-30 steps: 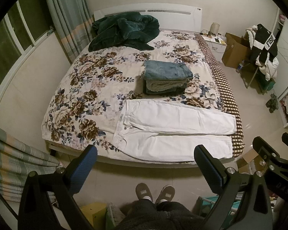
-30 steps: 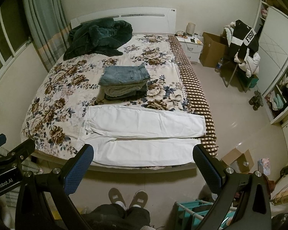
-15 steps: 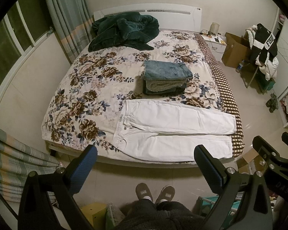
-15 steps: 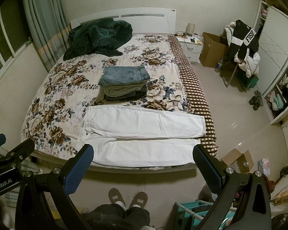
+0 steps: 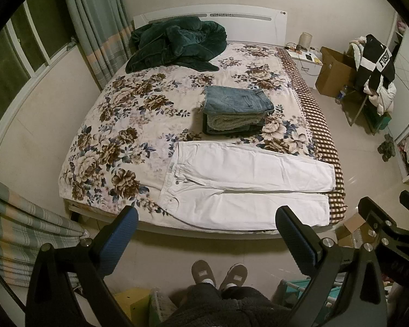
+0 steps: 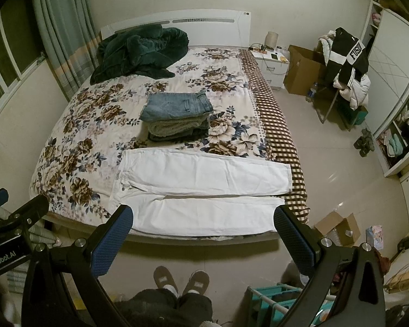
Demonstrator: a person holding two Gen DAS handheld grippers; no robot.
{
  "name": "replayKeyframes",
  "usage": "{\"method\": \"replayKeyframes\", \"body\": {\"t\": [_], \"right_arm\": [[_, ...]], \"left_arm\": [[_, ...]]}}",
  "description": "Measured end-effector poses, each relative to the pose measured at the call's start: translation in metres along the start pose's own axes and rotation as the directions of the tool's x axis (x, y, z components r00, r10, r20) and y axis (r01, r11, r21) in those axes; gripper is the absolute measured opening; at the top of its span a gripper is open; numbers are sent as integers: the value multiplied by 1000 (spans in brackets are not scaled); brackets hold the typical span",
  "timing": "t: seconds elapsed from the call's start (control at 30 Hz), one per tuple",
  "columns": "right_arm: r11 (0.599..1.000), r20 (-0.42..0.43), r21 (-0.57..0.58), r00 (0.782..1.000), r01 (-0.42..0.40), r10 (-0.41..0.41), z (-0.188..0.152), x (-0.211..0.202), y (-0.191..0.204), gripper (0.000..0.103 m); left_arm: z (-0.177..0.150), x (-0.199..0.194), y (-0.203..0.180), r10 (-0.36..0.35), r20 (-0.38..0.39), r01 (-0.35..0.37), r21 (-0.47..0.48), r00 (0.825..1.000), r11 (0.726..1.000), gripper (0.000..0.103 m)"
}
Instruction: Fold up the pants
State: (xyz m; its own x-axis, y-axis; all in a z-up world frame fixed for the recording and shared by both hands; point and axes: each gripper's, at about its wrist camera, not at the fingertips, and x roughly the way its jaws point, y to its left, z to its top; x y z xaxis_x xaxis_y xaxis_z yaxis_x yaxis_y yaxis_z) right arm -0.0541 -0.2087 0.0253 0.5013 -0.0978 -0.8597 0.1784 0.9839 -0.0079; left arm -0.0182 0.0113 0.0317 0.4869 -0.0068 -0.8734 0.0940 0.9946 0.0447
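Left wrist view: white pants (image 5: 245, 182) lie flat and unfolded along the near edge of the bed (image 5: 117, 125), waistband left, legs running right. Left gripper (image 5: 207, 226) held well apart above them, fingers spread wide, gripping nothing.

Right wrist view: the same pants (image 6: 201, 190) lie beyond the right gripper (image 6: 203, 226), likewise spread and empty. Folded clothes stack (image 6: 177, 117) sits just behind the pants.

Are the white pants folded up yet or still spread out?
Spread out. The white pants lie flat along the near edge of the bed, both legs stretched out side by side.
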Motion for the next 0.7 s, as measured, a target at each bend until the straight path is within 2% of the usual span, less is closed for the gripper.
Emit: {"method": "replayKeyframes", "body": {"t": [0.17,0.33,0.53,0.6,0.7], "right_arm": [[1000,-11,-1,1000,-10,10,2,-5,3,103],[1000,-33,6,999,-20,21,7,10,-10,103],[999,-64,39,998,-19,21,14,64,-35,103],[998,-78,56,996,-28,33,19,87,-45,103],[998,-90,65,996,-18,24,28,132,-59,103]], "left_arm": [[6,-8,-13,2,-11,-2,-3,1000,1000,103],[9,-1,-18,25,-3,-25,-12,1000,1000,103],[29,64,-24,100,-26,-101,-44,995,994,103],[36,88,-26,146,-35,-147,-47,989,988,103],[48,131,-26,171,-69,-175,-59,983,983,103]]}}
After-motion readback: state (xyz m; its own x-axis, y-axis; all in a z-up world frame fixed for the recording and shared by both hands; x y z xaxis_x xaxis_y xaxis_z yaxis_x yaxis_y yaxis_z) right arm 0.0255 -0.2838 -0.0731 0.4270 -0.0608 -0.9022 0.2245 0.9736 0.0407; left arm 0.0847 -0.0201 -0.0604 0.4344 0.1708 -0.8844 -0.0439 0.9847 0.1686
